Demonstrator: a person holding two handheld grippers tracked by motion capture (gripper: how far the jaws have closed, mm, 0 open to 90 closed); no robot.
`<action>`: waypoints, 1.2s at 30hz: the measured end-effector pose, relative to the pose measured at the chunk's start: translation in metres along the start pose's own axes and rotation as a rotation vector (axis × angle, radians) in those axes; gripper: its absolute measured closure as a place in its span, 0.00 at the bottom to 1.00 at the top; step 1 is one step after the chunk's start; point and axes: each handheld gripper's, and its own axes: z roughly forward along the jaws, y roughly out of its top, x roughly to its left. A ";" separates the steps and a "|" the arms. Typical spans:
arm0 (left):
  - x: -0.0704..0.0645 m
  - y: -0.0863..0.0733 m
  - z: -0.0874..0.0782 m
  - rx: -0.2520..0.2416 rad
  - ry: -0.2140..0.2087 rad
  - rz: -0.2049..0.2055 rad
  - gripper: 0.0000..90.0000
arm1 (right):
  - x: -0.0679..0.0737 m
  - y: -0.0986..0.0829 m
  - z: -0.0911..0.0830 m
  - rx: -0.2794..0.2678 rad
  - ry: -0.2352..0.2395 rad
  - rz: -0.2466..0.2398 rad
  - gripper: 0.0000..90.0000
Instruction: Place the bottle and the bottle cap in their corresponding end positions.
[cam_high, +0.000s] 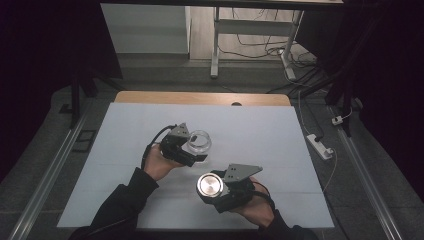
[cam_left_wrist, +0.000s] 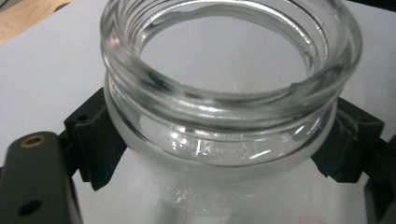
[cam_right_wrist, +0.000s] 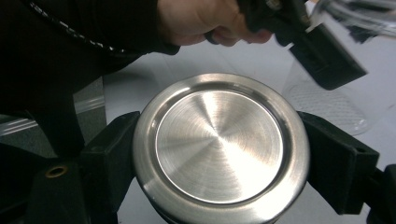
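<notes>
A white table (cam_high: 125, 150) stands in a dim room. At left, the left gripper (cam_high: 196, 148) clamps an open glass jar (cam_high: 200, 140) by its neck, mouth up. To its right and nearer the person, the right gripper (cam_high: 212, 188) pinches a steel lid (cam_high: 209, 185) by its rim, apart from the jar mouth.

White sheet (cam_high: 250, 130) covers table; wooden far edge (cam_high: 200, 98) bare. White power strip (cam_high: 320, 145) on floor off right edge.
</notes>
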 end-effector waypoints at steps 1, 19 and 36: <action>0.000 0.000 0.001 0.000 0.000 -0.002 0.17 | 0.001 -0.002 0.002 0.005 0.000 -0.002 0.21; 0.017 0.001 0.022 -0.004 0.037 -0.020 0.17 | 0.002 -0.020 0.028 0.048 0.008 -0.013 0.21; 0.026 -0.005 0.041 0.013 0.059 -0.024 0.17 | -0.011 -0.040 0.053 0.108 0.021 0.024 0.21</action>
